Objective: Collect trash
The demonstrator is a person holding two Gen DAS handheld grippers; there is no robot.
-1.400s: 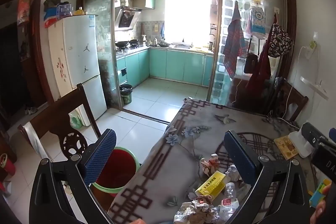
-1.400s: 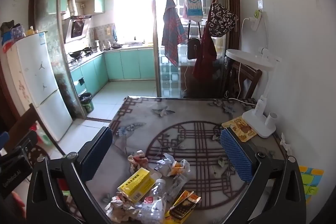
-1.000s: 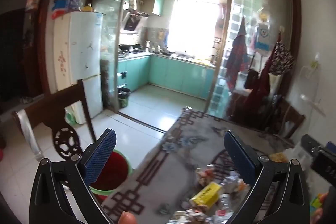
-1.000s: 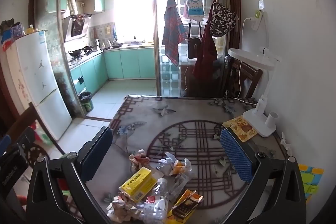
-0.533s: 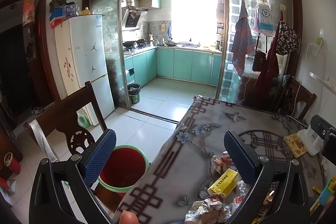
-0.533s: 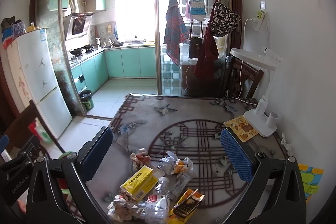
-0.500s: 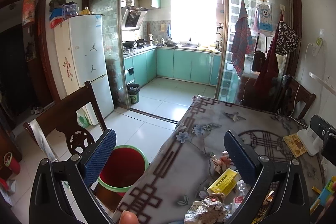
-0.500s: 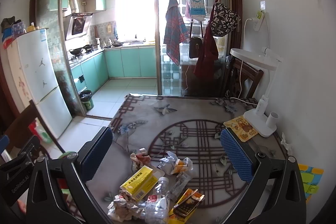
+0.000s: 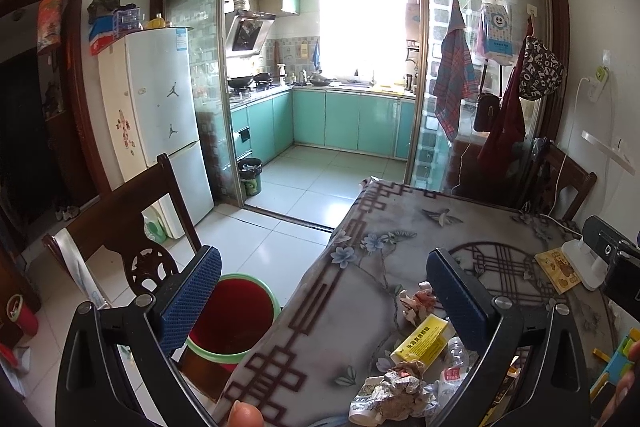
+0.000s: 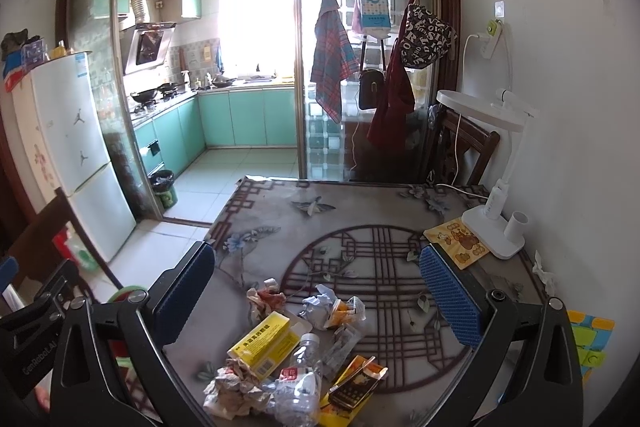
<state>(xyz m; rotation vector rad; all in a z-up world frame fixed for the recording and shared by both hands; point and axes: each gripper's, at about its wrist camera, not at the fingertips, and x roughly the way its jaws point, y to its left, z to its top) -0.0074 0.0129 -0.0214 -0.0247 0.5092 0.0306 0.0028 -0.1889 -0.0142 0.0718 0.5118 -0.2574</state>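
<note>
A pile of trash lies at the near edge of the patterned table (image 10: 360, 211): a yellow box (image 10: 264, 341), a crushed clear bottle (image 10: 298, 379), crumpled paper (image 10: 232, 391), a white wrapper wad (image 10: 320, 307) and a dark orange carton (image 10: 354, 383). The box (image 9: 420, 343) and crumpled paper (image 9: 400, 387) show in the left wrist view too. A red bin with a green rim (image 9: 236, 315) stands on the floor left of the table. My left gripper (image 9: 320, 299) is open and empty, above the table's left edge. My right gripper (image 10: 316, 291) is open and empty, above the pile.
A dark wooden chair (image 9: 120, 227) stands beside the bin. A white desk lamp (image 10: 496, 195) and a yellow card (image 10: 456, 241) sit at the table's right. Another chair (image 10: 464, 147) stands behind the table. A fridge (image 9: 160, 123) and kitchen doorway lie beyond.
The left wrist view swung up and blurred about a second ago, then settled back with the bin more in view. The right gripper rose slightly. Both stay open.
</note>
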